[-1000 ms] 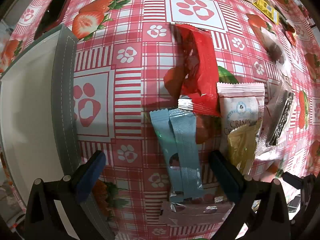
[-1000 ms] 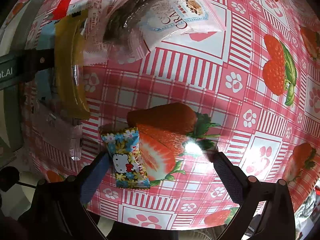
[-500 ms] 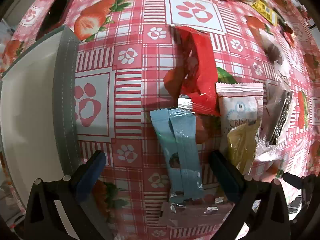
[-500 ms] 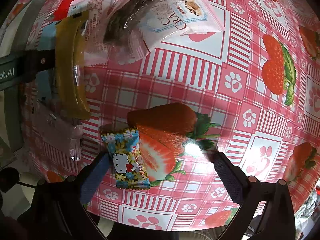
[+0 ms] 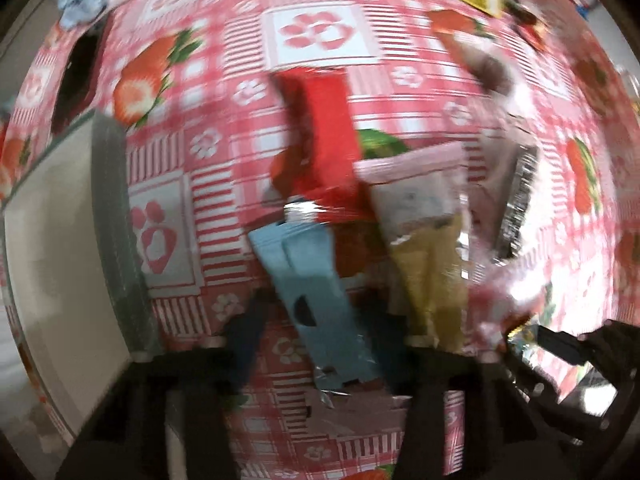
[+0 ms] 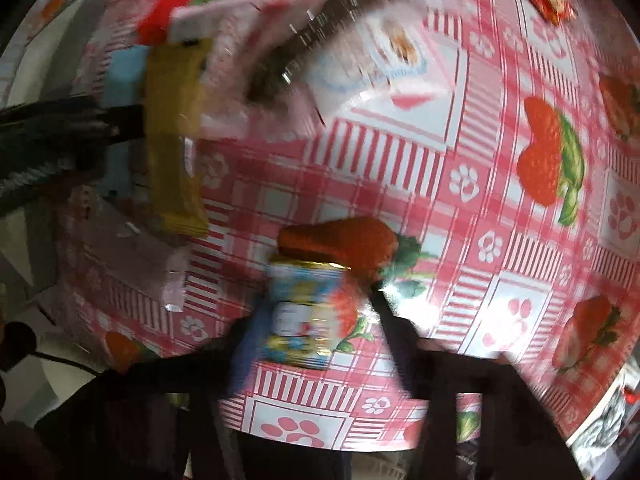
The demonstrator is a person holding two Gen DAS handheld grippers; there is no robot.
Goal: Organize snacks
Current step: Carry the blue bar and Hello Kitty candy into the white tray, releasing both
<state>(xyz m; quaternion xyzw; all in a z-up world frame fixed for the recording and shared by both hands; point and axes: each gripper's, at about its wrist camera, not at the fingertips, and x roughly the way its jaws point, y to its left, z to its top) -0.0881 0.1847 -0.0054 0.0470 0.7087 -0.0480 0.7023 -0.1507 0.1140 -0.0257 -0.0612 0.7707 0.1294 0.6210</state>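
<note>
**Both grippers closing in on snack packets**

Fingers of the left gripper (image 5: 320, 344) stand apart astride the blue packet (image 5: 316, 300); those of the right gripper (image 6: 316, 340) stand apart around the cartoon candy (image 6: 304, 312). Judged step: picking. Next, each must pinch squarely. At nine o'clock in the left view, the grey tray (image 5: 116, 240) shows nothing inside.

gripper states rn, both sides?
Left gripper: open, fingers either side of the light blue packet, not clamped on it.
Right gripper: open, straddling the small cartoon candy packet; contact unclear in the blur.
</note>
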